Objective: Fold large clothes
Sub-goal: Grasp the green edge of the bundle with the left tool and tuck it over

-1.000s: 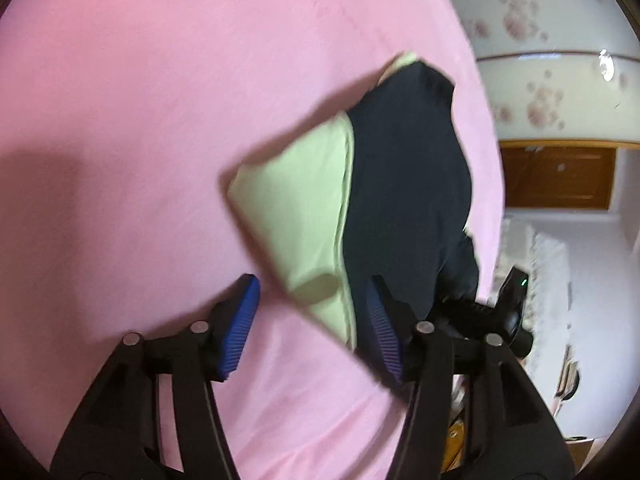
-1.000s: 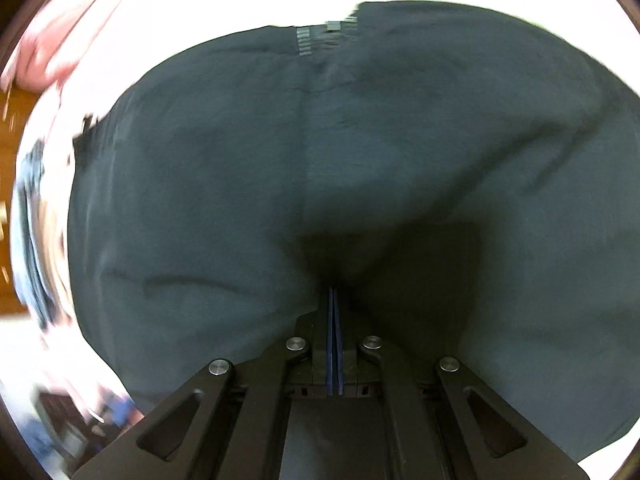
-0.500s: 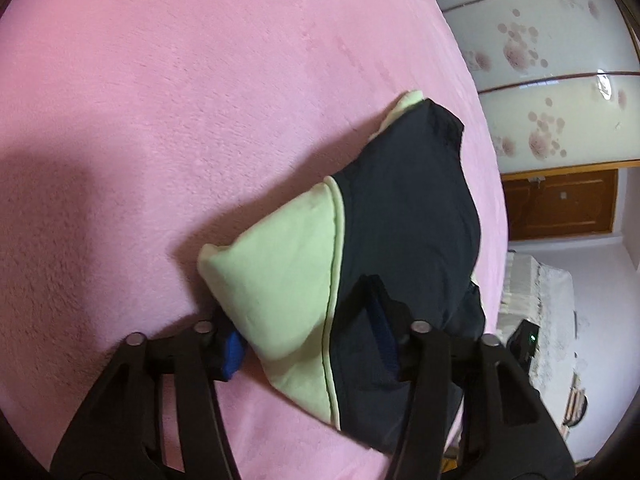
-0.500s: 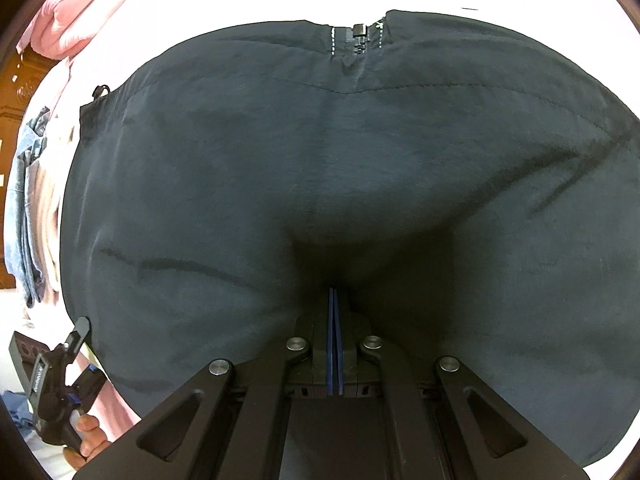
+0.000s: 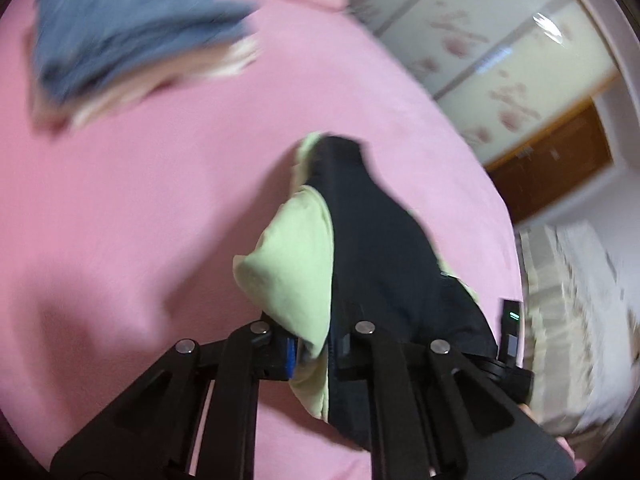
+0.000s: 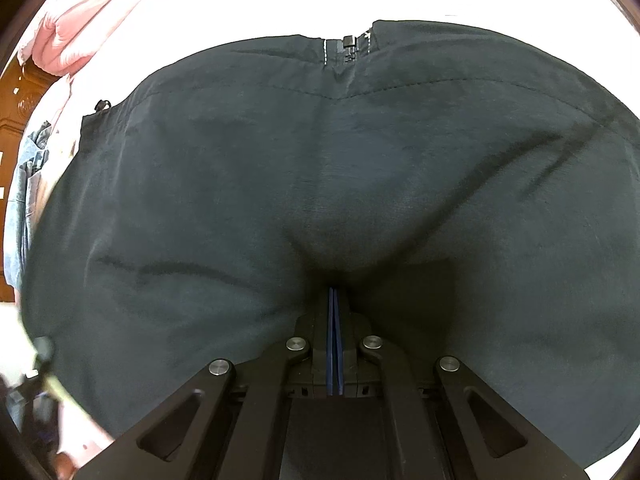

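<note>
The left tongs have just been closing and now pinch the jacket's green-lined edge; the right tongs pinch its dark cloth — tips buried. It drapes over the blurred pink bed.

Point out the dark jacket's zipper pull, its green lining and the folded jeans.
zipper pull [image 6: 349, 41]: right wrist view, on the slider.
green lining [image 5: 296, 264]: left wrist view, mid panel.
folded jeans [image 5: 132, 20]: left wrist view, top layer, blurred.
</note>
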Action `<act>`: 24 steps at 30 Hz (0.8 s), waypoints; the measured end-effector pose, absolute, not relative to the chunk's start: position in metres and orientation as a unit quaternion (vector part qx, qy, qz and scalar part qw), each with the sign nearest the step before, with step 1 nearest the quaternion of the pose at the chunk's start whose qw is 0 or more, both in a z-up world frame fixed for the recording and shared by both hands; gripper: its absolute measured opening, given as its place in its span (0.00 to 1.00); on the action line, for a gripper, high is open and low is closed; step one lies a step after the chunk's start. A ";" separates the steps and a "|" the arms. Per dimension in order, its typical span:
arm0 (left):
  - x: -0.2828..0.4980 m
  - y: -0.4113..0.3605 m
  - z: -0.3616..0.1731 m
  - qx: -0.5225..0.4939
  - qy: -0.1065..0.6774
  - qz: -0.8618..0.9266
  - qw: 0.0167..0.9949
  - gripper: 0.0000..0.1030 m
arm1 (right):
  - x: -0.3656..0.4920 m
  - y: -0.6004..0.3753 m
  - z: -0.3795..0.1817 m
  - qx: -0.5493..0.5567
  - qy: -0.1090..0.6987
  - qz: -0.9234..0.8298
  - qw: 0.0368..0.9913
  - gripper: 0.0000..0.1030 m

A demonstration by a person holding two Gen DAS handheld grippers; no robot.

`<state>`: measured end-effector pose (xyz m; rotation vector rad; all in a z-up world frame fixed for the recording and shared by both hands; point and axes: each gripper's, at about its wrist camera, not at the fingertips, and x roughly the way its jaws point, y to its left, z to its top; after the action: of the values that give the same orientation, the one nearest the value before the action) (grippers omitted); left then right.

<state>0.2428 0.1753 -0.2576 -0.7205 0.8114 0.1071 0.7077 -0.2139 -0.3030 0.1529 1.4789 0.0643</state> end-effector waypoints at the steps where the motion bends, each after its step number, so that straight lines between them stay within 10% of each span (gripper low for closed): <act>1: 0.244 0.161 -0.241 -0.314 0.375 0.033 0.871 0.06 | 0.703 -0.212 -0.305 0.079 0.667 0.025 0.741 0.02; 12: 0.225 -0.058 -0.142 0.019 0.282 -0.137 0.949 0.02 | 0.631 -0.265 -0.309 0.242 0.524 0.084 0.812 0.00; 24: 0.177 -0.206 -0.174 0.086 0.363 -0.254 0.892 0.02 | 0.593 -0.318 -0.327 0.365 0.469 0.180 0.784 0.00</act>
<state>0.1767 -0.2061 -0.1741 0.1776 0.7531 -0.5272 0.5927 -0.3176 -0.3267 0.7878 1.0119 0.3883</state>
